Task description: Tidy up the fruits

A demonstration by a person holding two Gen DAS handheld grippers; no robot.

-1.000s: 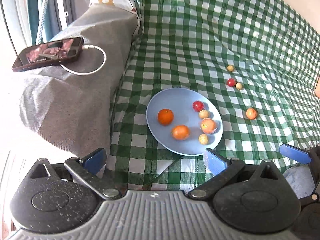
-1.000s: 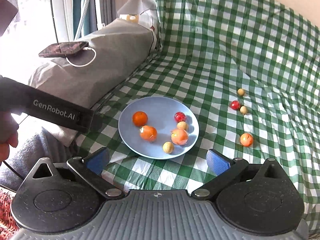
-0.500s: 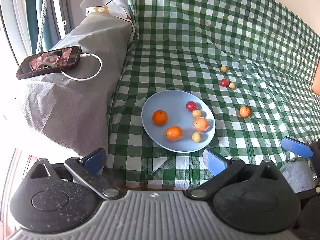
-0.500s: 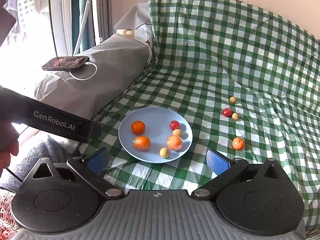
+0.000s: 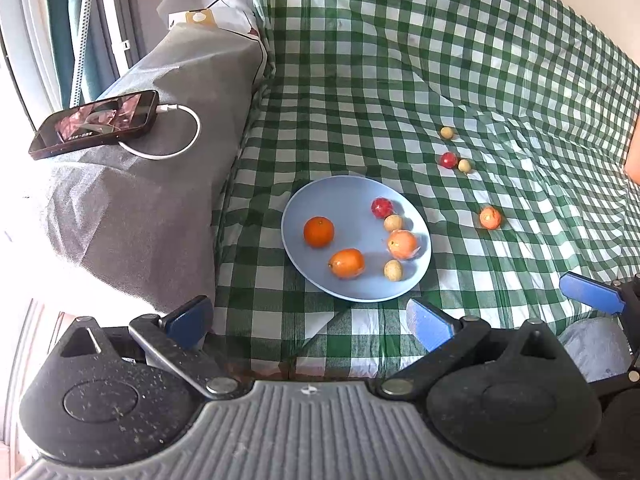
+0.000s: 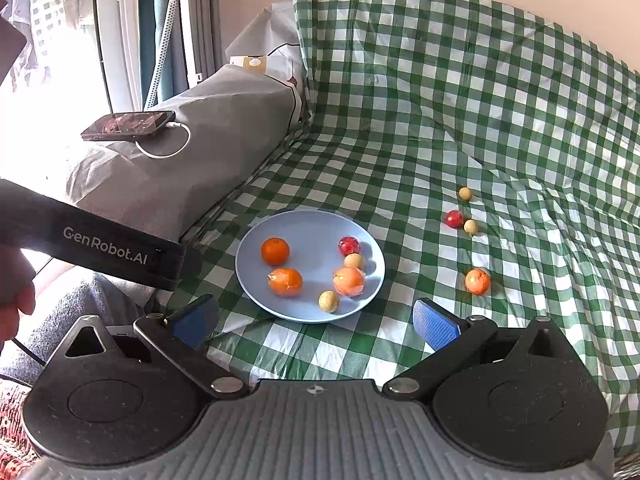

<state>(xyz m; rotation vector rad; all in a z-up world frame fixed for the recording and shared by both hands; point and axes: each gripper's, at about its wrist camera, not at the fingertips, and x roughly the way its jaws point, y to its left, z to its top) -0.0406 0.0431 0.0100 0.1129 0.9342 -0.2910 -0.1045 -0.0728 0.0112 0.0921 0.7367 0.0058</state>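
Right wrist: green checked cloth (image 6: 440, 120) covers sofa.

Both cameras sit low behind their own tools and look forward and down across the green checked cloth (image 5: 360, 80), from near its front edge. The left wrist view faces the blue plate (image 5: 344, 200) from slightly left, with the left tool (image 5: 308, 320) spread wide in the foreground and a finger of the right tool (image 5: 588, 292) at its right edge. The right wrist view stands a little further back and to the right, its own tool filling the bottom and the other tool's dark body crossing its left side. Both views share the plate, the loose fruits on the cloth and the phone (image 6: 128, 126) on the grey cushion.
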